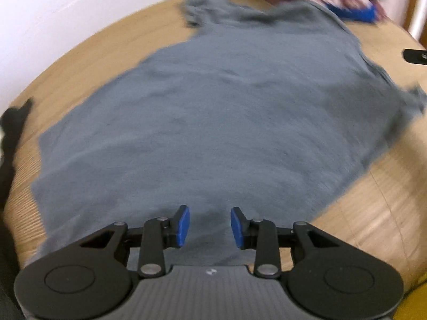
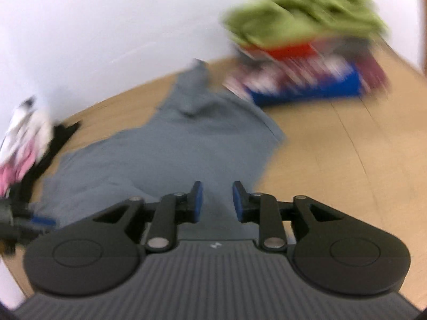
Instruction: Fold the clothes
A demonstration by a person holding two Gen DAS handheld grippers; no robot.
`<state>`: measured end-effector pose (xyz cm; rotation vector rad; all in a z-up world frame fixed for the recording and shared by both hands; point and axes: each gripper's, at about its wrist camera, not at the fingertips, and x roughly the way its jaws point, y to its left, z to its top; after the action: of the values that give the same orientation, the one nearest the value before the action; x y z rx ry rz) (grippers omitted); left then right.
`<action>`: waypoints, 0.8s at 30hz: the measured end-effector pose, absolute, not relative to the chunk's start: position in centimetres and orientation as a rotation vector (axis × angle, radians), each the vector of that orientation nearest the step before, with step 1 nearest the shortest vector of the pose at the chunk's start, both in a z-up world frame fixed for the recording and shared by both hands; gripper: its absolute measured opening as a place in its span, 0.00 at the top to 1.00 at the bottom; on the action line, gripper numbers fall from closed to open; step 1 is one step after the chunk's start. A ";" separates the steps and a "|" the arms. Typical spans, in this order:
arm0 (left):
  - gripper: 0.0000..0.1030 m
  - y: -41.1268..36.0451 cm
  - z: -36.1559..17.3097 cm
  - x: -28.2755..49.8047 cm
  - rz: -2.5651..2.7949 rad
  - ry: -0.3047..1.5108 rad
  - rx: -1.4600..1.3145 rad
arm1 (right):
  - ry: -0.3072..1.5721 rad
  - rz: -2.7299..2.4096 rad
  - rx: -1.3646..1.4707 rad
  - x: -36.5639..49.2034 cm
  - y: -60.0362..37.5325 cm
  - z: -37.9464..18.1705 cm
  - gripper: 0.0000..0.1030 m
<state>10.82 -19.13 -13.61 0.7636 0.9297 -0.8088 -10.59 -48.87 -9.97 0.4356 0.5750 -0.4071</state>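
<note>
A grey-blue T-shirt [image 1: 213, 112] lies spread flat on the wooden table [image 1: 373, 200], its hem near me and its sleeves far off. My left gripper [image 1: 210, 226] hovers open above the near hem, nothing between its blue pads. In the right wrist view the same T-shirt [image 2: 170, 144] stretches away toward the wall. My right gripper [image 2: 217, 202] is open over the shirt's near right corner, holding nothing. Both views are blurred by motion.
A pile of clothes [image 2: 307, 53], green on top with red, striped and blue pieces below, sits at the far right of the table [image 2: 347, 160]. A black garment [image 1: 13, 138] and white-pink clothes [image 2: 24, 138] lie at the left edge. A white wall stands behind.
</note>
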 end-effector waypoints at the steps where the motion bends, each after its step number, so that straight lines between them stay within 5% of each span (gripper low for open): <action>1: 0.60 -18.8 -13.0 11.6 -0.782 0.928 0.744 | 0.569 -0.372 0.388 -9.8 -48.9 -9.1 0.54; 4: 0.59 -18.9 -12.1 14.8 -0.705 0.859 0.789 | 0.556 -0.289 0.262 -5.8 -49.6 -7.1 0.38; 14: 0.57 -21.9 -13.0 30.4 -0.674 0.739 0.999 | 0.802 -0.275 0.304 15.3 -58.6 -9.9 0.38; 24: 0.56 -23.8 -16.7 37.4 -0.847 0.755 1.151 | 0.881 -0.323 0.390 22.0 -61.9 -14.0 0.38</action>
<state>37.38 -23.84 -16.66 1.1513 0.7550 -0.8469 21.98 -61.86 -14.00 0.3901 0.8806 -0.3230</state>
